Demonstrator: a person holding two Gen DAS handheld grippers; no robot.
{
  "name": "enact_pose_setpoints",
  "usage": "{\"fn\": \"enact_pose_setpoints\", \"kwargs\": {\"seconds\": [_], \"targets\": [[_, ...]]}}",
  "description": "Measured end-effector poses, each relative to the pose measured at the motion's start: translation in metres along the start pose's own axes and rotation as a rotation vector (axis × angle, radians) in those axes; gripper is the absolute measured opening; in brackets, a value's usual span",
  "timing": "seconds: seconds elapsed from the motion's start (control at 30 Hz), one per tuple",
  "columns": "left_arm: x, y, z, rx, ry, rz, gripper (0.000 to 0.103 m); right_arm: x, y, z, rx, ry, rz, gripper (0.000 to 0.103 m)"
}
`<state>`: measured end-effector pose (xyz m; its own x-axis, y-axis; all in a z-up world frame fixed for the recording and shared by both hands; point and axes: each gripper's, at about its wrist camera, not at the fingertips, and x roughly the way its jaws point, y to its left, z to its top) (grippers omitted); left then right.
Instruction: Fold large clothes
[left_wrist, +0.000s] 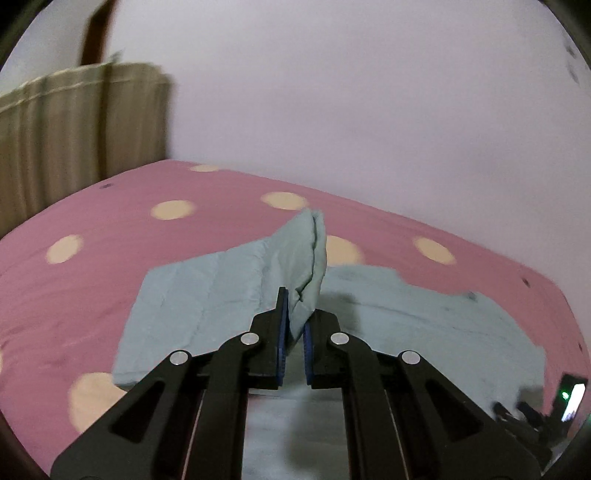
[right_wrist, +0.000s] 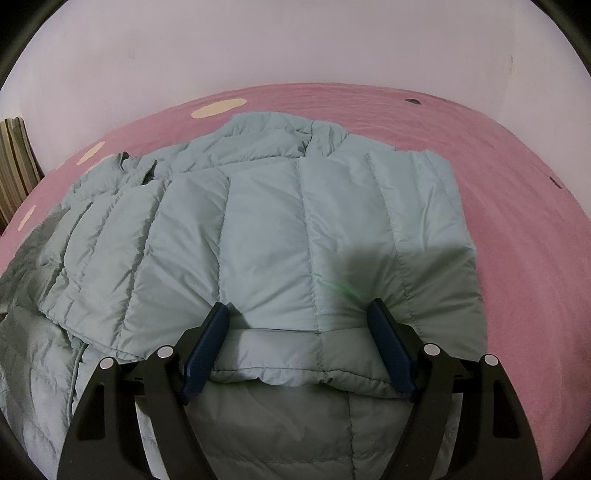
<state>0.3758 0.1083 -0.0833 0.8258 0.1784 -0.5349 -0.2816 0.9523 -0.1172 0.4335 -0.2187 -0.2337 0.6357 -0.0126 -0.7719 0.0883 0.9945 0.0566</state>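
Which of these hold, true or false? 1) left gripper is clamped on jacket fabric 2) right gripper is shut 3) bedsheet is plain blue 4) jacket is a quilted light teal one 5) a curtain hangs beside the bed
1) True: the left gripper pinches a lifted fold of the jacket.
2) False: the right gripper stands wide open, its fingers astride a folded edge of the jacket.
3) False: the bedsheet is pink with cream dots.
4) True.
5) True: a beige curtain hangs at the left.
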Motion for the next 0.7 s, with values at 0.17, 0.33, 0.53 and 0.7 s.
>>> {"fn": "enact_pose_setpoints", "kwargs": {"seconds": [0.17, 0.33, 0.53, 0.7], "targets": [[0.013, -0.08, -0.018, 0.112, 0.031, -0.107, 0.007, 0.0, 0.002, -0.001, 0.006, -0.003, -0.001, 0.077], [0.035, -0.134, -0.049, 0.202, 0.1, -0.169, 0.007, 0.001, 0.003, -0.001, 0.01, -0.005, 0.003, 0.077], [0.043, -0.169, -0.081, 0.258, 0.149, -0.172, 0.028, 0.001, 0.004, -0.001, 0.014, -0.006, 0.003, 0.077], [0.019, -0.16, -0.077, 0.26, 0.107, -0.198, 0.061, 0.001, 0.005, 0.0, 0.013, -0.006, 0.0, 0.077]]}}
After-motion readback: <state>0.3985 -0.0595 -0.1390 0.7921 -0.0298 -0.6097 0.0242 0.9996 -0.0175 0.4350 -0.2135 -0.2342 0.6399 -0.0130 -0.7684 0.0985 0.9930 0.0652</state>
